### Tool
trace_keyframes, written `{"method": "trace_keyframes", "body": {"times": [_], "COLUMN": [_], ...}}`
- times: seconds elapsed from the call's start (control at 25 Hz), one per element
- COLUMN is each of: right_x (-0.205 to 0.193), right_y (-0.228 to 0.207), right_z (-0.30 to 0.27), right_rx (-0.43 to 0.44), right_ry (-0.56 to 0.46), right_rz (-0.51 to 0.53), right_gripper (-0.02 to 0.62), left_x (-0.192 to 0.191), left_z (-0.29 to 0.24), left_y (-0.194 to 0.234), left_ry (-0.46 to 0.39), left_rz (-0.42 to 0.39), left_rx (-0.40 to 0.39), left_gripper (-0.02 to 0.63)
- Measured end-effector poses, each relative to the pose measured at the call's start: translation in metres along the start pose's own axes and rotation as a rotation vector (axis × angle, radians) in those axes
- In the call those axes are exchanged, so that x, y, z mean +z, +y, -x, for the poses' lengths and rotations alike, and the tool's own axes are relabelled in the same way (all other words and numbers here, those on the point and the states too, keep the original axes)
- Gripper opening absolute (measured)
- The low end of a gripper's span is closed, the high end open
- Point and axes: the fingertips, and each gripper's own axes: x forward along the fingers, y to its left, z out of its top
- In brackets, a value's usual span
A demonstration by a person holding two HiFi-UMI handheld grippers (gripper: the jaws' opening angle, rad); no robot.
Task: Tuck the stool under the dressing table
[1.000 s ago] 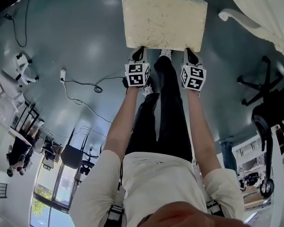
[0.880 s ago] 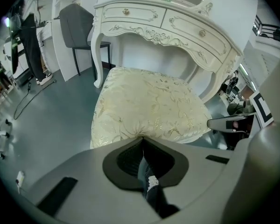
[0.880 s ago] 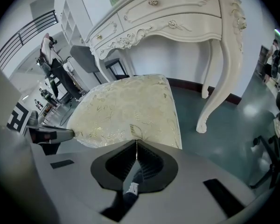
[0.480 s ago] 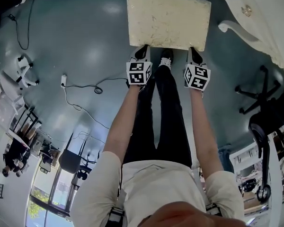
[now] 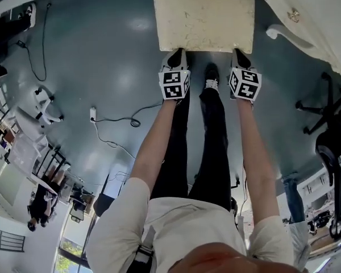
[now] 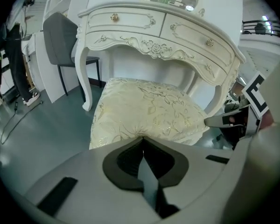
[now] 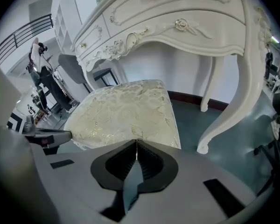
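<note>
Grey-blue floor (image 5: 102, 50). Over the last second the stool (image 5: 204, 19) has slid forward, nearer the dressing table (image 5: 307, 10); its far edge is now about at the table's front. The left gripper (image 5: 175, 54) and right gripper (image 5: 240, 54), jaws closed together, press the cushion's near edge. Judgement: push under way, more travel needed.
</note>
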Motion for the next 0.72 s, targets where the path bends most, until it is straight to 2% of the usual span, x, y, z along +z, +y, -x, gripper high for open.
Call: {"method": "trace_keyframes", "body": {"times": [0.16, 0.24, 0.44, 0.72], "right_x": [0.008, 0.012, 0.026, 0.052], "right_y": [0.011, 0.014, 0.014, 0.018], "right_z": [-0.009, -0.014, -0.024, -0.046], "right_rx": [-0.048, -0.078, -0.114, -0.13], "right_ry": [0.009, -0.002, -0.069, -0.141], "right_rz": [0.008, 0.02, -0.111, -0.221], "right_gripper": [0.044, 0.044, 0.044, 0.044], "left_x": [0.016, 0.026, 0.049, 0.086], "left_z": [-0.008, -0.015, -0.033, -0.059], "left_y": [0.017, 0.023, 0.032, 0.05], "left_ry": [-0.006, 0.019, 0.055, 0.075], "left_rz": [-0.035, -0.07, -0.19, -0.224], "left_rx": [0.009, -0.023, -0.127, -0.12], "left_gripper": [0.016, 0.015, 0.015, 0.016]}}
